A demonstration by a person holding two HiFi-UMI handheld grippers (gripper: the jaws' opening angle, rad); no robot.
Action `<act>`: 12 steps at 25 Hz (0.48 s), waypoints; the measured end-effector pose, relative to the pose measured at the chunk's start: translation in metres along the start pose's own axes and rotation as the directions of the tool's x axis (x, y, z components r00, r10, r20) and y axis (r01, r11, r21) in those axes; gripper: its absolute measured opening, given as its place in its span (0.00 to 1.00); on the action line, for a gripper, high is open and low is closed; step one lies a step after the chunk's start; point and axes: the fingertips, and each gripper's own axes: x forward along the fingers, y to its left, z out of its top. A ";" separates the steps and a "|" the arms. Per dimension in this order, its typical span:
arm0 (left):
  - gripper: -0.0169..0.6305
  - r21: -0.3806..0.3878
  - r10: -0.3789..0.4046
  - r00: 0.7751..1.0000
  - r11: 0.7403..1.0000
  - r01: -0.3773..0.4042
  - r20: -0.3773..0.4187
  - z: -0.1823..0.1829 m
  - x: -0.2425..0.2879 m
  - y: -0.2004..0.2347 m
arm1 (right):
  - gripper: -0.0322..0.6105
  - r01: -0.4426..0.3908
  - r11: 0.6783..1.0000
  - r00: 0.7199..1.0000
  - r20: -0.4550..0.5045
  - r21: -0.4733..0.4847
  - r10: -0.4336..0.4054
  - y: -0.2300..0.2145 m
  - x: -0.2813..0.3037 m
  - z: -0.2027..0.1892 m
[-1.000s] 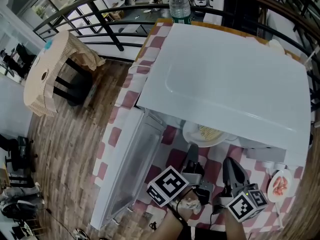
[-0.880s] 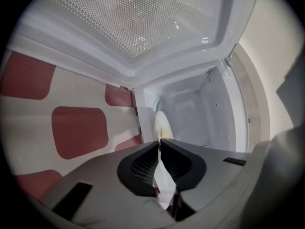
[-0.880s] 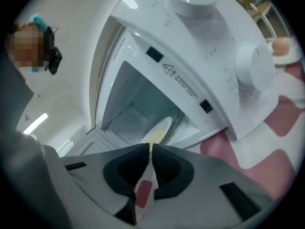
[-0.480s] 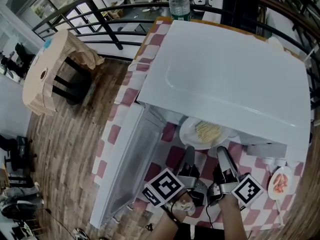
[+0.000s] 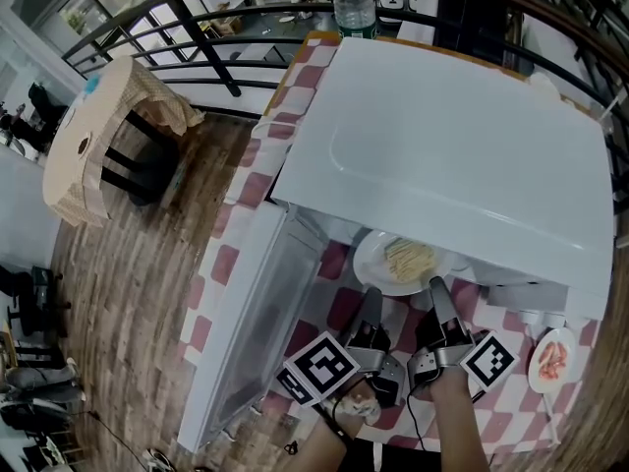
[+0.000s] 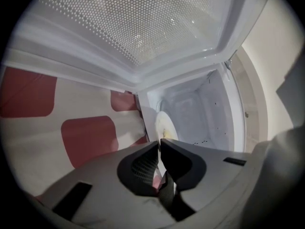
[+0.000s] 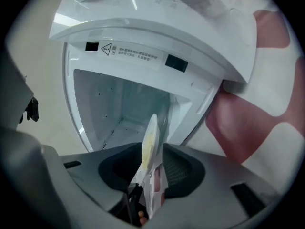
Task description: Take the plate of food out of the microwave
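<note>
A white plate of noodles (image 5: 405, 261) sticks out of the open white microwave (image 5: 452, 155), partly under its top. My left gripper (image 5: 371, 295) is shut on the plate's near rim; in the left gripper view the plate (image 6: 163, 126) shows edge-on just past the closed tips of the left gripper (image 6: 159, 142). My right gripper (image 5: 435, 285) is at the rim beside it. In the right gripper view the plate (image 7: 151, 128) stands between the jaws of the right gripper (image 7: 147, 149), which are opening, with a gap on each side.
The microwave door (image 5: 260, 313) hangs open to the left over the red-checked tablecloth (image 5: 339, 308). A small plate of red food (image 5: 550, 359) lies at the right, a water bottle (image 5: 352, 6) stands behind the microwave, and a cloth-covered chair (image 5: 98, 141) is on the wooden floor.
My right gripper has moved forward from near the table edge to the plate's rim and its jaws have spread. More of the plate now shows outside the microwave.
</note>
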 end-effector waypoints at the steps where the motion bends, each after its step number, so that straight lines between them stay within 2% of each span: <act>1: 0.10 0.000 -0.001 1.000 1.000 0.001 -0.001 0.000 0.000 0.000 | 0.25 -0.001 1.000 1.000 0.001 0.003 0.001 -0.001 0.002 0.000; 4: 0.10 0.005 -0.004 1.000 1.000 0.004 -0.004 0.001 0.001 0.001 | 0.24 -0.007 1.000 1.000 -0.001 0.014 0.007 -0.001 0.007 -0.002; 12: 0.10 0.019 0.003 1.000 1.000 -0.002 -0.023 -0.001 0.003 0.005 | 0.08 0.035 0.999 0.999 0.007 0.005 -0.035 -0.004 0.011 -0.002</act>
